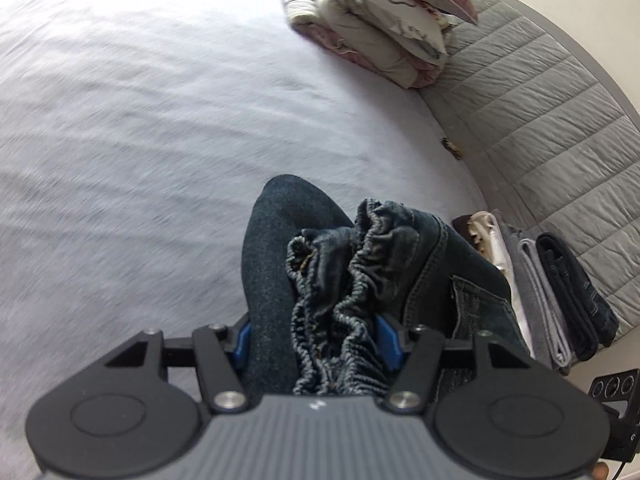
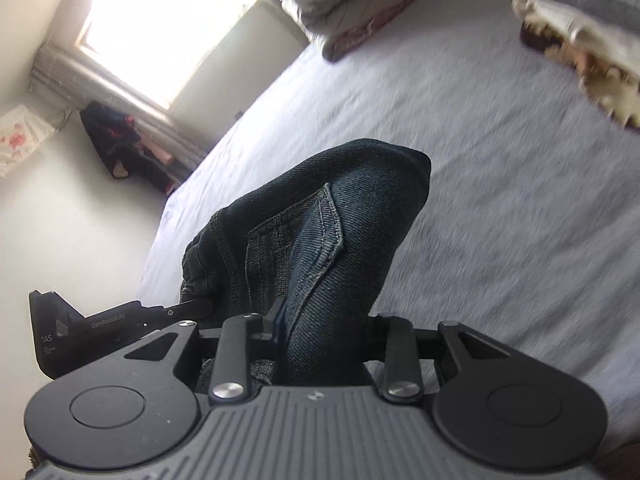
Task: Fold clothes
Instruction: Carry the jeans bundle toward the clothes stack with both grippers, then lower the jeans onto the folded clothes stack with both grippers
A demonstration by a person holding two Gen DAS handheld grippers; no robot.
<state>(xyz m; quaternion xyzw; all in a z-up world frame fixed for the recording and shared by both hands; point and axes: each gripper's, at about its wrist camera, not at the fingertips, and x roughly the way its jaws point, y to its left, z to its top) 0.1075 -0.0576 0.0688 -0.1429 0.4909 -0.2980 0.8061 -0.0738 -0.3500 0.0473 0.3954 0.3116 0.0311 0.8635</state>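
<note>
Dark blue jeans (image 1: 360, 276) with an elastic gathered waistband are held bunched above the white bed sheet (image 1: 140, 120). My left gripper (image 1: 316, 340) is shut on the jeans at the waistband; its blue pads (image 1: 387, 340) press the cloth from both sides. My right gripper (image 2: 320, 332) is shut on the jeans (image 2: 320, 220) near a back pocket, and the cloth hides its fingertips. The left gripper's body (image 2: 100, 328) shows at the left of the right wrist view, close beside the right one.
A stack of folded clothes (image 1: 560, 288) lies at the right by the grey quilted headboard (image 1: 540, 120). Folded bedding and pillows (image 1: 372, 20) sit at the far end of the bed. A window (image 2: 160, 28) and dark clothes (image 2: 124, 148) on the floor are beyond the bed's edge.
</note>
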